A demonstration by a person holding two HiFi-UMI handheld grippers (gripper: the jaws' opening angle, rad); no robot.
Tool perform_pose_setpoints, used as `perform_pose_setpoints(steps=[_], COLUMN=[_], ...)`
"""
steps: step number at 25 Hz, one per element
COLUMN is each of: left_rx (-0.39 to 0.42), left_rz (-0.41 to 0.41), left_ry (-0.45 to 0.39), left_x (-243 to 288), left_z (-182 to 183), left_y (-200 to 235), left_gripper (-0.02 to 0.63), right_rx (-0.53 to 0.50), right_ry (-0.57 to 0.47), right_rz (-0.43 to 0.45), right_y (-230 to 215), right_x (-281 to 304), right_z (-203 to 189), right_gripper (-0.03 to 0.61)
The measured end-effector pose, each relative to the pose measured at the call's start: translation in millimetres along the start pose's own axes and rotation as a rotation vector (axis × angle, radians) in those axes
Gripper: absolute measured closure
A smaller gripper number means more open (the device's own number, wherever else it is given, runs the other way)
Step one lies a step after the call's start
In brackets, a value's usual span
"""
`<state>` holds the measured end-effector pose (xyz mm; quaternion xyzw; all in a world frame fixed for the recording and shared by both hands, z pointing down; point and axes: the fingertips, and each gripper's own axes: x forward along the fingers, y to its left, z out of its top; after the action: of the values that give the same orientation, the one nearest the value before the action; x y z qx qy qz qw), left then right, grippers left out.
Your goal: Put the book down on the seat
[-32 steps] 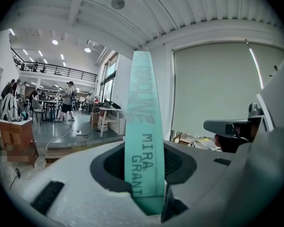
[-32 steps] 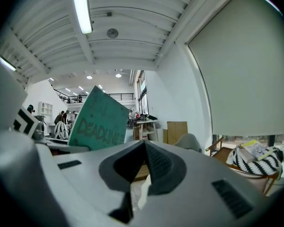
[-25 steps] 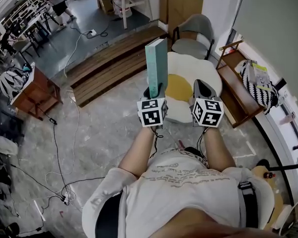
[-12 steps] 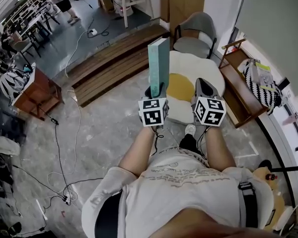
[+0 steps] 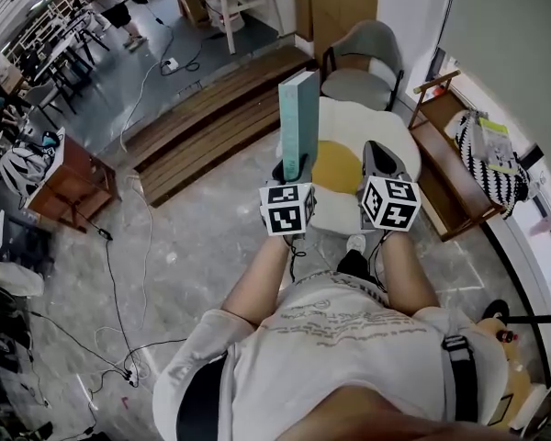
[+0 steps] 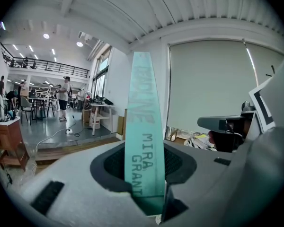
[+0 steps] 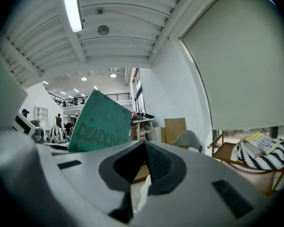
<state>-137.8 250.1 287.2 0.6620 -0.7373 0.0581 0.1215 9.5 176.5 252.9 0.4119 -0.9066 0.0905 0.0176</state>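
Jaws, left gripper view: left gripper (image 6: 146,183) pinches the lower end of the teal book (image 6: 143,126), which stands upright between the pads with its spine towards the camera.
Writing, left gripper view: the spine reads "MIRA GRANT". The larger, paler letters above it seem to end in "LINE".
Jaws, right gripper view: right gripper (image 7: 143,148) has its jaws pressed together, with nothing between them.
Writing, right gripper view: the book's cover shows at the left, with "DEADLINE" across it.
Book's place, head view: the book is held in the air in front of the person, on end, above the near left edge of the white seat with a yellow middle (image 5: 363,127). It looks clear of the seat.
Other seat, head view: a grey chair (image 5: 360,67) stands just behind the white one, with nothing on it. The white seat is nearer, so it is probably the one meant.
Step in hand: the approach, as the book is carried and not yet set down.
Next move: bring the book forward over the seat and tip it from upright to flat. Lower it until it rests on the seat, and only then spread the left jaws. The free right gripper could steady it.
Markers, head view: the cubes carry black-and-white square patterns and no readable words.
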Motion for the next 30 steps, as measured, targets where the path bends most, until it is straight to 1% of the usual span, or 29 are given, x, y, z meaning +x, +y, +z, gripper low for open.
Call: perform_pose_setpoints(steps=[8, 12, 15, 19, 26, 30], left_rx=[-0.015, -0.024, -0.027, -0.024, -0.046, -0.035], left_rz=[0.001, 0.021, 0.043, 0.057, 0.065, 0.069], left_ry=[0.034, 0.045, 0.037, 0.037, 0.052, 0.050], left_x=[50, 84, 109, 147, 219, 252], left_z=[6, 13, 25, 39, 60, 69], left_y=[2, -1, 0, -11, -34, -50], left_gripper=[0.454, 0.454, 0.454, 0.454, 0.454, 0.454], right_rx=[0.001, -0.004, -0.008, 0.000, 0.016, 0.027], right_ry=[0.042, 0.065, 0.068, 0.072, 0.081, 0.076], right_rz=[0.012, 0.038, 0.054, 0.070, 0.093, 0.106], right_y=[-24, -45, -62, -93, -152, -183], right_x=[47, 76, 100, 128, 171, 193], right_z=[1, 2, 12, 22, 36, 42], right_gripper=[0.551, 0.551, 0.551, 0.551, 0.551, 0.551])
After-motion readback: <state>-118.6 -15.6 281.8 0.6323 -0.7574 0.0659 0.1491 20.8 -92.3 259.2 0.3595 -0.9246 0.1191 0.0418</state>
